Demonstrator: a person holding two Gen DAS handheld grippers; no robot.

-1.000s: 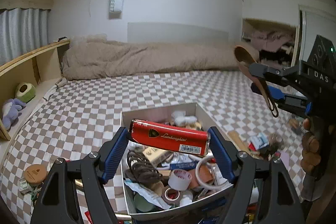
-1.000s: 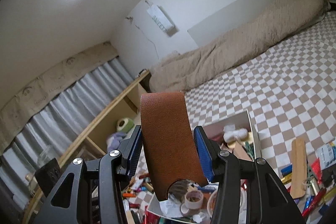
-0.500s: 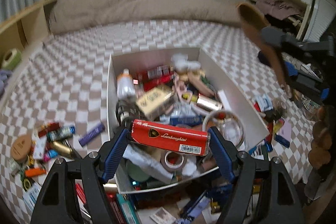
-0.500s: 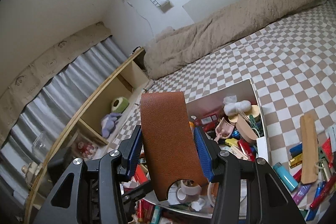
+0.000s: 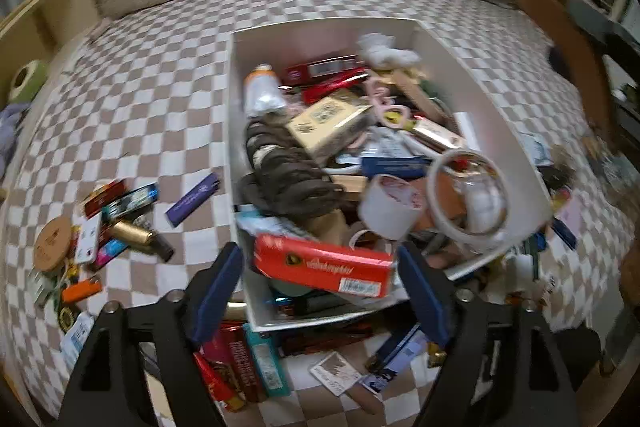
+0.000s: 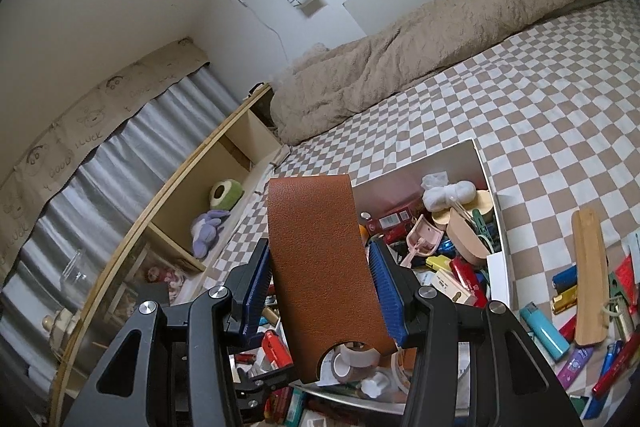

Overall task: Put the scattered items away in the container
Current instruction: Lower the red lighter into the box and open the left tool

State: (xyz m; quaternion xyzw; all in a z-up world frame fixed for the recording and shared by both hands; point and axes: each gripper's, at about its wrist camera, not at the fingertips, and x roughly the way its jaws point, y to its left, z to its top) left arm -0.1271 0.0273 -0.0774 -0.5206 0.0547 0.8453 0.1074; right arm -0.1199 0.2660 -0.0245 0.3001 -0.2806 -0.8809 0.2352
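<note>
My left hand-held gripper (image 5: 320, 279) is opening; the red rectangular carton (image 5: 324, 266) lies crosswise between its pads, free of both, over the near end of the white box (image 5: 508, 131). My right hand-held gripper (image 6: 320, 291) clamps a brown leather strap (image 6: 320, 259) upright, box just ahead. Clutter litters the checkered bed (image 5: 140, 99).

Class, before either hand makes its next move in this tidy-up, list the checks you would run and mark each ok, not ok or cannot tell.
1. Left gripper letting go: ok, its jaws are opening, pads clear of the red box.
2. Red box over the white container: ok.
3. Red box settled on the pile: cannot tell, it is tilted and blurred.
4. Right gripper holding the brown leather piece: ok, pads press its edges.
5. Room left in the container: not ok, it is heaped.
6. Floor tidy: not ok, the orange lighter and others remain.
</note>
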